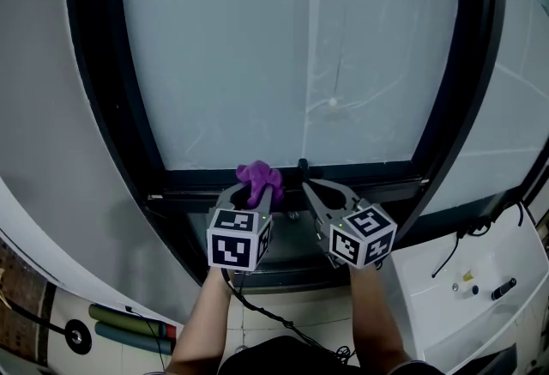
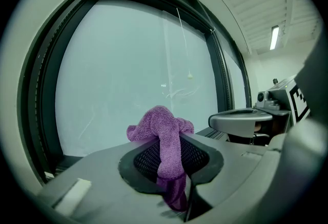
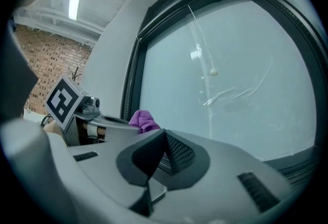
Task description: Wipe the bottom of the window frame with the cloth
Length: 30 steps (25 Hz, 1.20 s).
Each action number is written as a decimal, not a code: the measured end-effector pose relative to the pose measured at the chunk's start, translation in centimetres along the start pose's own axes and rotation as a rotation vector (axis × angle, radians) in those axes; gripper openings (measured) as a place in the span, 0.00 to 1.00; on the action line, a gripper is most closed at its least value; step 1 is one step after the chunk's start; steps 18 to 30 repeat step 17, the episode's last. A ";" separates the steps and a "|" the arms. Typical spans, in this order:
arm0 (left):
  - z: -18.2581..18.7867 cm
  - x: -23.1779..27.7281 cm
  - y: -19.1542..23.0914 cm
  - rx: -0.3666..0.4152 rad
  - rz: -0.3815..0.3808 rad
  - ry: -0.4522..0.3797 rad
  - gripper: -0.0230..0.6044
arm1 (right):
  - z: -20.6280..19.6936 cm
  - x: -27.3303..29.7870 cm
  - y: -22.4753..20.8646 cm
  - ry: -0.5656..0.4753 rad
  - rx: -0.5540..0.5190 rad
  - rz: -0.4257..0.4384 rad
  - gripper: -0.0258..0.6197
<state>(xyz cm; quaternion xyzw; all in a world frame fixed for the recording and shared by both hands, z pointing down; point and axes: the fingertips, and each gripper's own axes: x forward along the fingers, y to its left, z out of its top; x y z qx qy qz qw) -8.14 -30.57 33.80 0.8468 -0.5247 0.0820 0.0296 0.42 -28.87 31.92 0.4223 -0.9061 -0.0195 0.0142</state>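
Note:
A purple cloth is bunched at the tip of my left gripper, whose jaws are shut on it, just in front of the black bottom rail of the window frame. In the left gripper view the cloth drapes over and down between the jaws. My right gripper sits close beside it on the right, jaws shut with nothing in them, its tip at the rail. From the right gripper view the cloth shows to the left, behind the left gripper.
A large frosted pane fills the black window frame, with a thin cord and bead hanging before it. White cabinet with cables lies lower right; rolled mats lie on the floor at lower left.

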 end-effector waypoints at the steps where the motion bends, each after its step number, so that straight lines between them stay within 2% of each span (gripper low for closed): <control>1: 0.0 0.1 0.0 0.003 0.000 0.001 0.17 | 0.0 0.1 0.0 -0.001 0.001 0.000 0.06; 13: -0.3 0.8 -0.4 0.000 -0.029 0.009 0.17 | 0.2 0.7 0.0 0.001 0.004 0.005 0.06; 30: -0.2 0.9 -0.4 0.005 -0.030 0.007 0.17 | 0.1 0.6 -0.1 0.003 0.004 0.002 0.06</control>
